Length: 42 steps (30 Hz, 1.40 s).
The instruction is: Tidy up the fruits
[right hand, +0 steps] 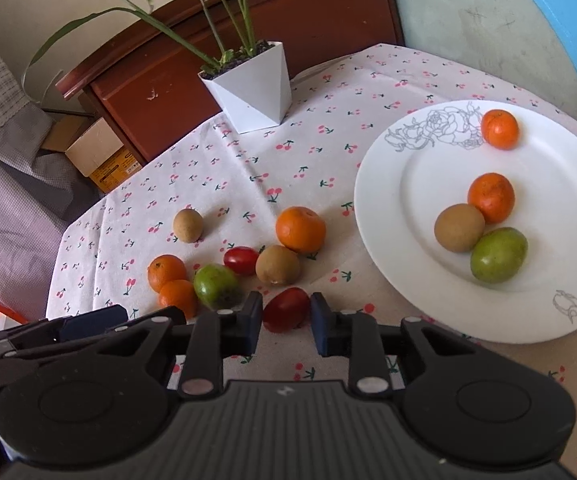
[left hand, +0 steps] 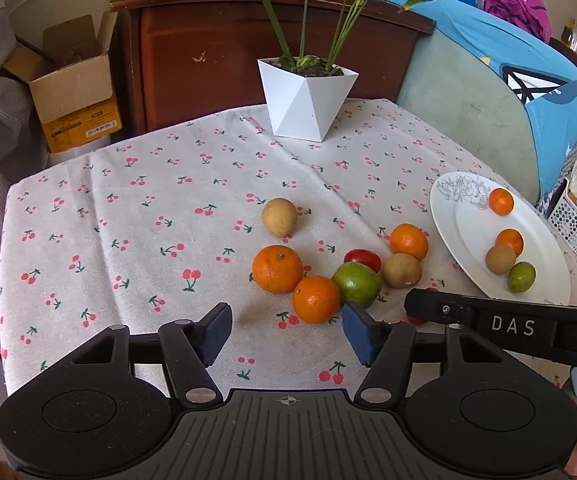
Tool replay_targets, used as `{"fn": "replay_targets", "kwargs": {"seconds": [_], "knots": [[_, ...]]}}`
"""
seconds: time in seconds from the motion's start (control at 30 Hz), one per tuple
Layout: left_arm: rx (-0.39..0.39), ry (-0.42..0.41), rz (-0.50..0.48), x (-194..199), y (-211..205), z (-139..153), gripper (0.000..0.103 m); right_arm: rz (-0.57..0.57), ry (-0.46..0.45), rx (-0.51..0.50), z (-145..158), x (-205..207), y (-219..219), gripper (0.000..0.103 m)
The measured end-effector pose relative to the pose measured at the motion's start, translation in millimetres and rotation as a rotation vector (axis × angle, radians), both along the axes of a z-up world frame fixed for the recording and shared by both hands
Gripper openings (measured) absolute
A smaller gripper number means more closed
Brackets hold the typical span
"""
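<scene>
A white plate (right hand: 388,208) at the right holds two oranges, a brown fruit and a green fruit (right hand: 498,255); it also shows in the left wrist view (left hand: 460,236). Loose on the cherry-print cloth lie several oranges, two brown fruits, a green fruit (left hand: 357,284) and a red tomato (left hand: 363,260). My right gripper (right hand: 286,316) is open, its pads on either side of a second red tomato (right hand: 286,309), not clearly touching it. My left gripper (left hand: 286,330) is open and empty, just in front of an orange (left hand: 315,299). The right gripper's arm (left hand: 508,320) crosses the left wrist view.
A white angular plant pot (left hand: 306,98) stands at the table's far edge. A wooden cabinet (left hand: 216,48) and a cardboard box (left hand: 76,80) are behind the table. A cushioned seat (left hand: 480,112) lies at the right, beside a perforated white basket (left hand: 576,228).
</scene>
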<state>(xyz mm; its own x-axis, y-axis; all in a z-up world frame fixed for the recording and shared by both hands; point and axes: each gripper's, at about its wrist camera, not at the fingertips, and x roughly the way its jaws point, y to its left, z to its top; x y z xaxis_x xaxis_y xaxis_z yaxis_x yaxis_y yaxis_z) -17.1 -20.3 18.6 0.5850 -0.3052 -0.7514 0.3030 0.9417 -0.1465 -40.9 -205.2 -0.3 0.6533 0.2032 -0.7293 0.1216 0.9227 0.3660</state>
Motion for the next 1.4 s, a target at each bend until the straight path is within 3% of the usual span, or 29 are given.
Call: {"fn": "replay_targets", "kwargs": {"seconds": [0.3, 0.5, 0.6, 1.07, 1.4], "knots": [[-0.016, -0.021, -0.028, 2, -11, -9, 0.037, -0.039, 0.013, 0.036, 0, -5, -12, 0.026], [-0.006, -0.037, -0.038, 2, -13, -10, 0.035, -0.039, 0.018, 0.044, 0, -6, -13, 0.026], [0.001, -0.045, -0.051, 1, -16, -10, 0.025, -0.039, 0.018, 0.044, 0, -6, -13, 0.026], [-0.034, -0.089, -0.036, -7, -17, 10, 0.025, -0.033, -0.007, 0.044, 4, -12, -16, 0.023], [-0.01, -0.056, -0.02, -6, -15, 0, 0.025, -0.011, -0.004, 0.042, 1, -9, -13, 0.03]]}}
